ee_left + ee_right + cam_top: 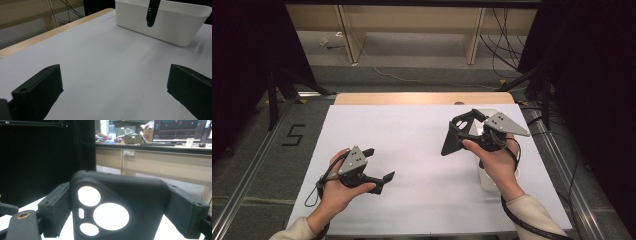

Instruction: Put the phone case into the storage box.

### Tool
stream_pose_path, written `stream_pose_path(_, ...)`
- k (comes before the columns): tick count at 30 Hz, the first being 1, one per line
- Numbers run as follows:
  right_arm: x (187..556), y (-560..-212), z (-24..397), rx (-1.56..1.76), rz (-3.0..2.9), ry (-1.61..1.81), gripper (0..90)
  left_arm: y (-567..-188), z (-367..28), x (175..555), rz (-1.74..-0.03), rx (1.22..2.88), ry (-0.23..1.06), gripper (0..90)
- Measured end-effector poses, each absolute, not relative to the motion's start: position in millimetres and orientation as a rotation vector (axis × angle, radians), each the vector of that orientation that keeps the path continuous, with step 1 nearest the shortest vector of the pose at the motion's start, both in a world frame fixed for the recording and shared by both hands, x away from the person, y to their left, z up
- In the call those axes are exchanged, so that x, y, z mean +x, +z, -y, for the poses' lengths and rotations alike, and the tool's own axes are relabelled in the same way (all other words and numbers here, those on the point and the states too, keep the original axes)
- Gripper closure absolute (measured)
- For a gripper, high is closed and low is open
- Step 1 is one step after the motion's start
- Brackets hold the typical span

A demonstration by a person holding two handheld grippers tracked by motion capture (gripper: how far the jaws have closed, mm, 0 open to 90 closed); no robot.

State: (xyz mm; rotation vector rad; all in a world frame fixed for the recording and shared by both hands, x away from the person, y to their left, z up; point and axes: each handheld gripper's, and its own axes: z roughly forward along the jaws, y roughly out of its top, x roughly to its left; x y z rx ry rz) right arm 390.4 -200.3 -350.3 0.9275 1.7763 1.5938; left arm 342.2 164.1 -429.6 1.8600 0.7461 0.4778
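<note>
The right gripper (462, 131) is clamping a black phone case (117, 207) upright over the white bin's (175, 22) near-left rim, while the left gripper (379, 165), fingers wide and empty, is idling far left.

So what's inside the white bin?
The white bin shows just its wall and rim. Its inside is covered from above by the right gripper, shut on a black phone case.

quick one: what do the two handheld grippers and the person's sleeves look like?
Both the left gripper and the right gripper are matte black with two blocky jaws, each topped by a grey three-cornered plate with dark dots. A black cable trails from each. Sleeves are cream.
</note>
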Motion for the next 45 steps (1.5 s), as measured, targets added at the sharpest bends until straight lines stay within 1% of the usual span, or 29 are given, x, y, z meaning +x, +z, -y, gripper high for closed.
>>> stream_pose_path(13, 390, -341, 210, 0.933, -1.737, 1.613, 15.5, -429, -166, 343, -0.764, 1.852, 0.489, 0.0)
stream_pose_path(45, 395, -332, 227, 0.97, -1.683, 1.611, 15.6, -429, -167, 343, -0.764, 1.847, 0.493, 0.0)
